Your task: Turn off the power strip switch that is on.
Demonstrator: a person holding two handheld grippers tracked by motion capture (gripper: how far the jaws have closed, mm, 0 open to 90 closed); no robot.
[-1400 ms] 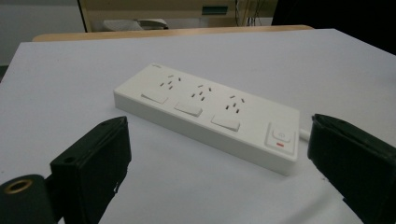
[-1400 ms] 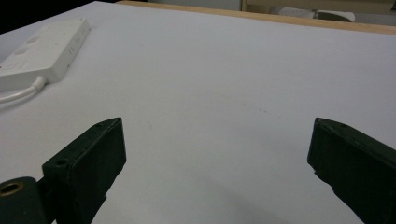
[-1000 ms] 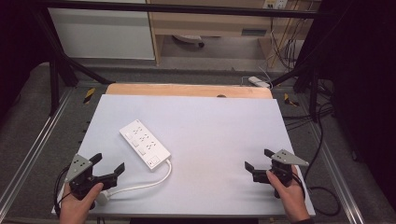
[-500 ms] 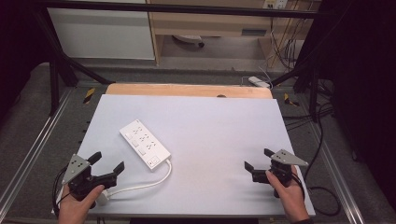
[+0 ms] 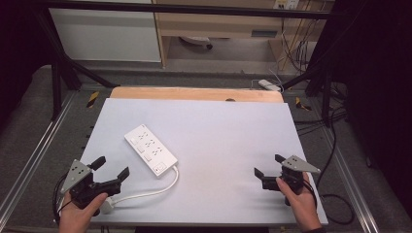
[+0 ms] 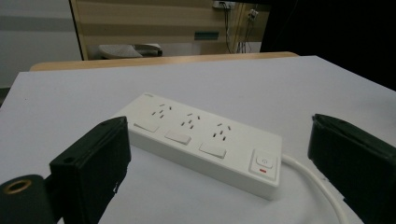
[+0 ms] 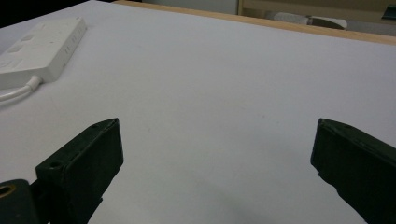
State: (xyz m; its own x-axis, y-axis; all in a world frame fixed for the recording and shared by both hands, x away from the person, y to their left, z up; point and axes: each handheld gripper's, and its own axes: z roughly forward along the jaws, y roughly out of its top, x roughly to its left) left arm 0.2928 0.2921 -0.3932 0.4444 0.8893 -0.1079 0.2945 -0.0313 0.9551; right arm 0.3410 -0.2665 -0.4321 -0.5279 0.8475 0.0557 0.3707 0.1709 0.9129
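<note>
Power strip point(image 5: 150, 150) lies flat on the white table point(image 5: 228, 131), sockets empty.

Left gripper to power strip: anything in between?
Bare white table top separates the left gripper from the power strip, per the left gripper view; its cord runs alongside.

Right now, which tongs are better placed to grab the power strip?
Left. The left tongs stand open near the power strip, which lies just ahead of their jaws in the left gripper view. The right tongs are also open but sit across the table, facing bare surface.
</note>
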